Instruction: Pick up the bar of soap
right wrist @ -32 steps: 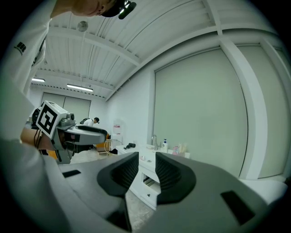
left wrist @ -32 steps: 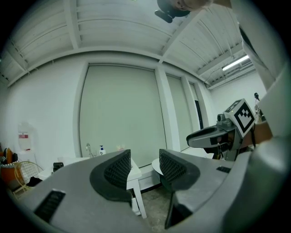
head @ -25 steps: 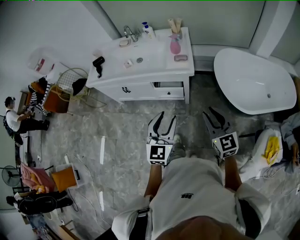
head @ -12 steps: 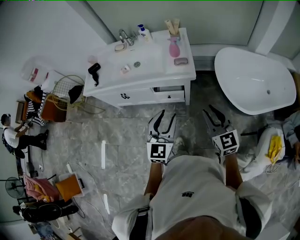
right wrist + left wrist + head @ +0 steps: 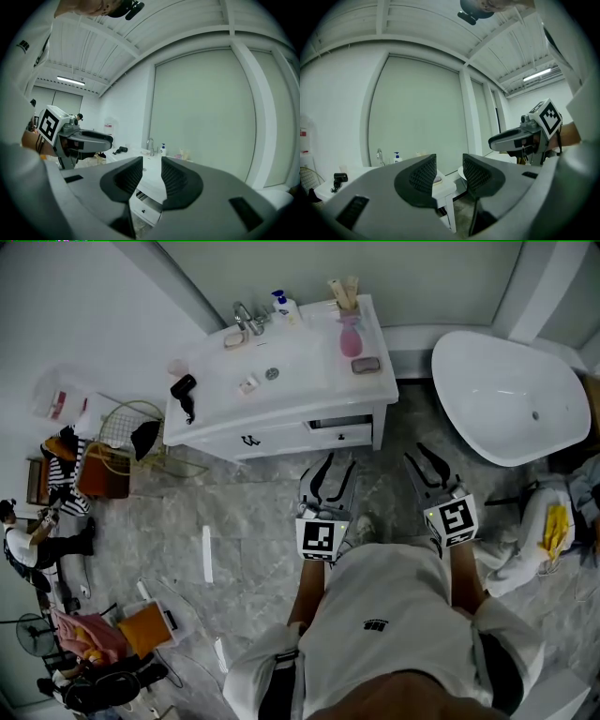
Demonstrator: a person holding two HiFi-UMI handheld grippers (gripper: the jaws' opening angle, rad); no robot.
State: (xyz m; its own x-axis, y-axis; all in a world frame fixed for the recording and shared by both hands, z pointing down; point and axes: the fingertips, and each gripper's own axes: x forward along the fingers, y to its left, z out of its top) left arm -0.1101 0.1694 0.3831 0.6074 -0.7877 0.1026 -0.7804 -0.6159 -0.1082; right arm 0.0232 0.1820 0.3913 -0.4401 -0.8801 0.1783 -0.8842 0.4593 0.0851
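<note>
A pinkish bar of soap [image 5: 365, 364] lies on a small dish near the right front corner of the white vanity top [image 5: 309, 381]. In the left gripper view the soap [image 5: 439, 179] shows as a beige lump on the counter's edge, between the jaws and far off. My left gripper [image 5: 335, 465] and right gripper [image 5: 418, 459] hang over the marble floor in front of the vanity, well short of it. Both are open with nothing between the fingers, as the left gripper [image 5: 449, 173] and right gripper [image 5: 148, 176] show in their own views.
On the vanity stand a faucet [image 5: 246, 317], a pump bottle [image 5: 281, 304], a pink bottle [image 5: 350, 334] and a black hair dryer [image 5: 183, 390]. A white bathtub [image 5: 506, 399] lies to the right. A wire basket [image 5: 122, 427], bags and a person [image 5: 28, 531] are at the left.
The vanity has slid slightly left and grown a little in the head view as the person steps toward it. Both grippers keep their places, still open.
</note>
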